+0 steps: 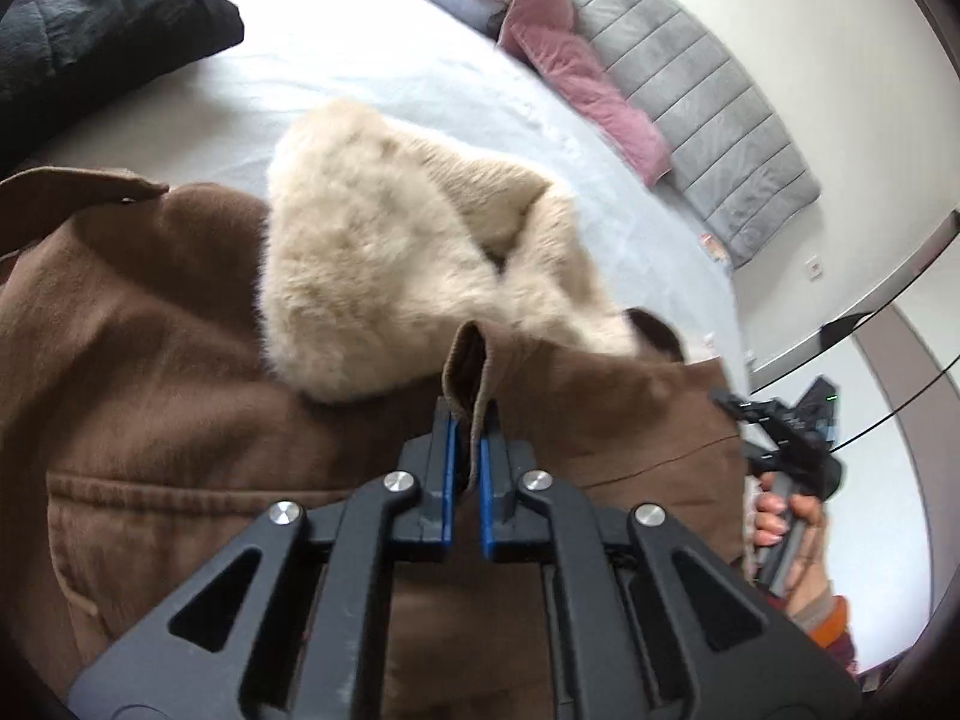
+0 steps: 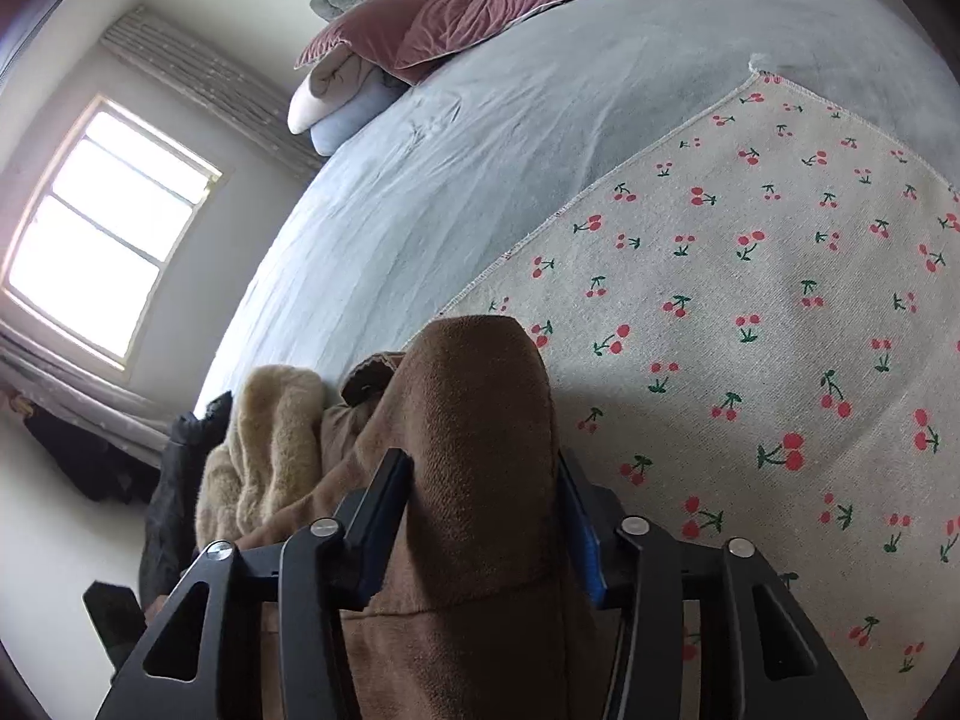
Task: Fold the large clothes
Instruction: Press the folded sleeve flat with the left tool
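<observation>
Brown suede-like cloth makes up the coat (image 1: pixel 150 330), which lies bunched on the bed (image 1: pixel 390 60), partly over a cherry-print blanket (image 2: pixel 750 270); its cream fur collar (image 1: pixel 384 252) is turned up on top.

Gripper state:
- Left gripper (image 1: pixel 467 420): jaws pressed nearly together, pinching a thin folded edge of the coat between the blue pads (image 1: pixel 451 468).
- Right gripper (image 2: pixel 483 480): jaws stand partly apart around a thick, rounded fold of the coat. The cloth fills the gap and appears to bear on both fingers, so it is judged gripped; the far pad contact is partly hidden.

Risks from here:
- The left pinch holds only a narrow hem. A heavy coat may pull free if lifted quickly.
- The right grip holds a bulky roll. Layers may slide within it and the fold line may drift.
- The fur collar is loose and thick. It may flop across the body and spoil a flat fold.
- Uneven lifting of the two hands may drag the blanket beneath.
- A black garment (image 1: pixel 102 18) lies near; a wide sweep may catch it.

Containers: none visible. A patch pocket (image 1: pixel 198 510) shows on the coat; its contents cannot be seen.
</observation>
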Tool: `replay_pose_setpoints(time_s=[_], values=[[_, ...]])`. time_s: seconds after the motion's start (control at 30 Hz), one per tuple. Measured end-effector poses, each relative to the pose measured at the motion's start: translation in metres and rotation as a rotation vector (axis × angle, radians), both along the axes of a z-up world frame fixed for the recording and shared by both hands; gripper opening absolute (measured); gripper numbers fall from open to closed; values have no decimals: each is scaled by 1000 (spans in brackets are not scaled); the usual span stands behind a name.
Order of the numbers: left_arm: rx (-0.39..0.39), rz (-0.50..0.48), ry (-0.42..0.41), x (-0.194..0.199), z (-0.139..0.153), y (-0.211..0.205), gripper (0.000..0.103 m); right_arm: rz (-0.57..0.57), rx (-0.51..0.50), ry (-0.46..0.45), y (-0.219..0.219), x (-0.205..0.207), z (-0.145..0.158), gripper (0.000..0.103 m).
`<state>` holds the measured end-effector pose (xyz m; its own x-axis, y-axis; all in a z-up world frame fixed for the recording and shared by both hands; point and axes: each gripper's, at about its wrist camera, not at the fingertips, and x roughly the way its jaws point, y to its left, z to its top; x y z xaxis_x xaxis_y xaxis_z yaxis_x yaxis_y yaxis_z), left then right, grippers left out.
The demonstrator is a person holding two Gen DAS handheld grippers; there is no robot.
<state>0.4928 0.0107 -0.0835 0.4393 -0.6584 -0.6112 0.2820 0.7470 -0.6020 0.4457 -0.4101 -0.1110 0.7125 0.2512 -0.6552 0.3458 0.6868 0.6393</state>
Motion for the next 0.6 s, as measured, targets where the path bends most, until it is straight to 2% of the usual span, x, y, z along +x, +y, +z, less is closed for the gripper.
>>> replay_pose_setpoints(time_s=[0.07, 0.1, 0.13, 0.17, 0.23, 0.27, 0.3, 0.33, 0.37, 0.4, 0.43, 0.47, 0.53, 0.57, 0.6], values=[[-75, 12, -47, -23, 27, 5, 7, -38, 46, -19, -8, 1, -3, 47], [-79, 30, -69, -33, 40, 7, 7, -50, 72, -23, -11, 2, -7, 46], [-70, 54, -71, -40, 47, 9, 7, -48, 91, -26, -13, 5, -10, 27], [-74, 67, -47, -44, 50, 10, 8, -25, 96, -32, -13, 8, -11, 16], [-25, 93, 30, -48, 47, 8, 8, -11, -3, -66, -5, 11, 7, 14], [5, 107, 47, -48, 42, 5, 9, -9, -76, -88, 0, 12, 18, 14], [85, 134, 39, -47, 36, 0, 14, -8, -152, -76, 5, 15, 25, 14], [204, 177, 22, -43, 30, -5, 16, -9, -201, -31, 9, 20, 26, 21], [306, 221, 20, -39, 24, -7, 27, -8, -226, 12, 11, 23, 26, 27], [358, 246, 24, -37, 18, -6, 36, -16, -254, 33, 14, 22, 29, 29], [352, 245, 21, -38, 15, -3, 38, -27, -298, 24, 18, 16, 36, 33], [314, 226, 5, -43, 14, 0, 39, -26, -353, 4, 25, 9, 44, 38], [268, 175, -48, -53, 16, -3, 47, -2, -458, -26, 41, -8, 59, 42], [263, 140, -78, -59, 18, -8, 52, 24, -486, -34, 49, -15, 63, 42], [259, 103, -102, -65, 16, -14, 53, 52, -496, -40, 58, -24, 65, 42]])
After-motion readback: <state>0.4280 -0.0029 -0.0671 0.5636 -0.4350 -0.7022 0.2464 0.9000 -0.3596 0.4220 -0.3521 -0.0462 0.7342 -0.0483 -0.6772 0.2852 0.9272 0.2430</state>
